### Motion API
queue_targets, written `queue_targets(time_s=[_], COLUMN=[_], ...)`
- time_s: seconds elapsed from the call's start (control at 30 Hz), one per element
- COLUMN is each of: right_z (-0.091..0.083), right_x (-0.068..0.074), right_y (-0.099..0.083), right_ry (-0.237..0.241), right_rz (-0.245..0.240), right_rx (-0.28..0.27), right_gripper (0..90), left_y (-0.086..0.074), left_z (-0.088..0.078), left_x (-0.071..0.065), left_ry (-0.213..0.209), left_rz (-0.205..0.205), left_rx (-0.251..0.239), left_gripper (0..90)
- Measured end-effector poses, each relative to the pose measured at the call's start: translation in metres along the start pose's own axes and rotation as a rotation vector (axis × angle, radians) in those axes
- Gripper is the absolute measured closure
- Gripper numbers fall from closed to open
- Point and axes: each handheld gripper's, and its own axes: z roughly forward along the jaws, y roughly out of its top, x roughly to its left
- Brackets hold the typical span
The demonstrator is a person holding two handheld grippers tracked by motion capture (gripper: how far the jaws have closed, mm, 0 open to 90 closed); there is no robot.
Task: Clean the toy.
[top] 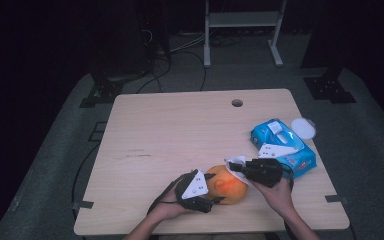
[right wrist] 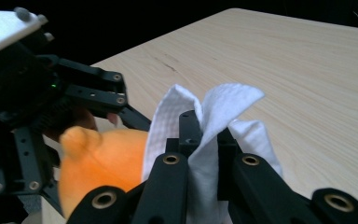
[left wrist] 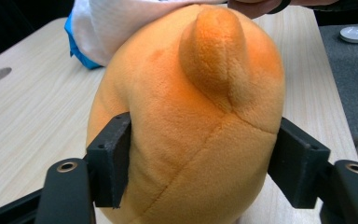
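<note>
An orange plush toy (top: 226,184) lies near the table's front edge. My left gripper (top: 212,192) is shut on it: in the left gripper view both black pads (left wrist: 112,158) press into the plush toy (left wrist: 186,126) from either side. My right gripper (top: 235,167) is shut on a white wet wipe (right wrist: 205,140), which bunches up between its jaws. The wipe (top: 237,172) rests against the top of the toy, and its folds (left wrist: 116,23) drape over the toy's far side.
A blue pack of wipes (top: 282,147) lies on the wooden table (top: 180,130) just right of my right gripper, with a round white lid (top: 303,127) beside it. A cable hole (top: 237,103) sits near the far edge.
</note>
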Motion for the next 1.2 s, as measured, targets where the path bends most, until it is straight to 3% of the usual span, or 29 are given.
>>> queue_targets(time_s=[0.2,0.3,0.57,0.77,0.87,1.0,1.07,1.2], right_z=[-0.008,-0.016,-0.02,-0.02,-0.022,-0.021,-0.018,-0.016], right_x=[-0.021,-0.019,-0.008,-0.018,-0.015,-0.004,0.0,-0.01], right_y=[-0.01,-0.011,-0.003,-0.008,-0.007,-0.001,0.001,-0.004], right_ry=[-0.016,-0.012,0.015,-0.011,-0.015,0.016,0.008,-0.01], right_rz=[0.091,0.104,0.077,0.097,0.096,0.047,0.015,0.035], right_rx=[-0.013,-0.027,-0.082,-0.069,-0.076,-0.098,-0.081,-0.06], right_gripper=[86.1,86.1,86.0,86.0,86.0,86.0,86.0,86.1], left_y=[-0.006,-0.009,-0.012,-0.014,-0.014,-0.014,-0.014,-0.015], left_z=[-0.004,-0.005,-0.006,-0.007,-0.007,-0.005,-0.006,-0.007], left_x=[0.012,0.015,0.024,0.028,0.029,0.03,0.031,0.032], left_ry=[-0.002,-0.008,-0.002,-0.007,-0.009,-0.007,-0.01,-0.015], left_rz=[-0.091,-0.121,-0.203,-0.239,-0.244,-0.254,-0.26,-0.272], left_rx=[-0.02,-0.029,-0.045,-0.05,-0.054,-0.06,-0.059,-0.066], left_gripper=[32.9,33.0,33.3,33.2,33.2,33.2,33.2,33.1])
